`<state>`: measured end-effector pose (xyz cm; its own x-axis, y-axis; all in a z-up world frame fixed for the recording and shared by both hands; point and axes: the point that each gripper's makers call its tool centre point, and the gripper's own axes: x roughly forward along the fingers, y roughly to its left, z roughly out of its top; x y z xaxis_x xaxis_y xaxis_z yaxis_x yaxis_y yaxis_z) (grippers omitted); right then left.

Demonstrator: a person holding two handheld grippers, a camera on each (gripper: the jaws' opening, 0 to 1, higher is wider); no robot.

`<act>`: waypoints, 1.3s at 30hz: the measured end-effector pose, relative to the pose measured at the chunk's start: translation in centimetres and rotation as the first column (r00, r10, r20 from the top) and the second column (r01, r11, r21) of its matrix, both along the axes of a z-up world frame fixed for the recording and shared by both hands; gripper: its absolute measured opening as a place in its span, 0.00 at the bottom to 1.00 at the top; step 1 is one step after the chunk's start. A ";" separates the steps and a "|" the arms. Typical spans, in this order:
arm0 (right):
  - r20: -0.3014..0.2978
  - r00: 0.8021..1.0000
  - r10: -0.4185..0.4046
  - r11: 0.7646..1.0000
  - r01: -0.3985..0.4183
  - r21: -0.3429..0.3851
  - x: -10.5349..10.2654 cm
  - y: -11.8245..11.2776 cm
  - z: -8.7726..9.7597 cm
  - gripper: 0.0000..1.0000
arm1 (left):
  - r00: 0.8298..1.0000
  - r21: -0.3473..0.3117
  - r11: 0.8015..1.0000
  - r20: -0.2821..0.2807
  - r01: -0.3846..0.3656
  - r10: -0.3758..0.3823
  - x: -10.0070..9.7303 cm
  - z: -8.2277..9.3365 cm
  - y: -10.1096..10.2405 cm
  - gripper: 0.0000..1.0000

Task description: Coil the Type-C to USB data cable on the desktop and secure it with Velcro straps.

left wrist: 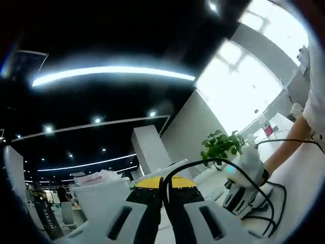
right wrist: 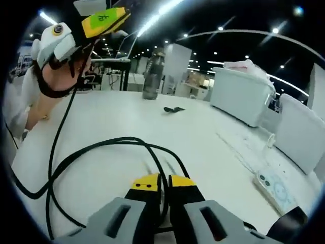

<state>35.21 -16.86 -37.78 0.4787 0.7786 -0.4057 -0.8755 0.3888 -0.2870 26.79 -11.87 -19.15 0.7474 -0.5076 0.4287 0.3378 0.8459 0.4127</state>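
left gripper [left wrist: 163,189]: jaws narrow, yellow tips pinched on the black cable, which runs up between them; view tilted up toward the ceiling
right gripper [right wrist: 163,186]: jaws narrow, yellow tips closed on the cable just above the white table [right wrist: 203,137]
cable [right wrist: 101,145]: black, thin; in the right gripper view it arcs from the jaws out to the left in a loose loop lying on the table, then one strand climbs to the raised left gripper [right wrist: 96,23] at top left; a second strand runs off the lower left
cable in left gripper view [left wrist: 213,163]: curves from the left jaws over to the right gripper [left wrist: 249,183], with extra loops lying on the table beside it; another strand crosses near the person's sleeve
hands: a hand [left wrist: 269,168] holds the right gripper low near the tabletop; a hand [right wrist: 58,76] with a dark wrist strap holds the left gripper up in the air
strap [right wrist: 174,109]: small dark piece flat on the table, well apart from the cable, near the far middle; cannot tell if Velcro
bottle [right wrist: 151,81]: dark, upright, at far edge of table
plant [left wrist: 221,145]: green, potted, behind the right gripper
bin [right wrist: 244,94]: white box with crumpled stuff on top, right side
power strip [right wrist: 274,188]: white, lying at the table's right edge
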 end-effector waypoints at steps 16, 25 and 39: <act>0.321 0.926 -0.198 0.949 0.099 0.299 -2.8 -4.3 13.0 0.02 | 0.992 0.082 0.995 -0.115 0.051 -0.042 1.2 -3.4 -2.8 0.06; 0.376 0.902 -0.213 0.949 0.099 0.299 -3.6 -4.3 13.2 0.02 | 0.983 0.049 0.995 -0.169 0.084 -0.074 1.5 -4.1 -3.0 0.06; 0.388 0.921 -0.022 0.928 -0.126 0.351 -7.2 -2.4 14.3 0.02 | 0.963 -0.008 0.994 -0.248 0.109 -0.108 2.0 -4.8 -3.0 0.12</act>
<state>28.03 -19.23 -23.47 0.4922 0.8631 0.1129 -0.7501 0.4863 -0.4481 28.77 -14.88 -23.99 0.7701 -0.5936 0.2335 0.5199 0.7962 0.3093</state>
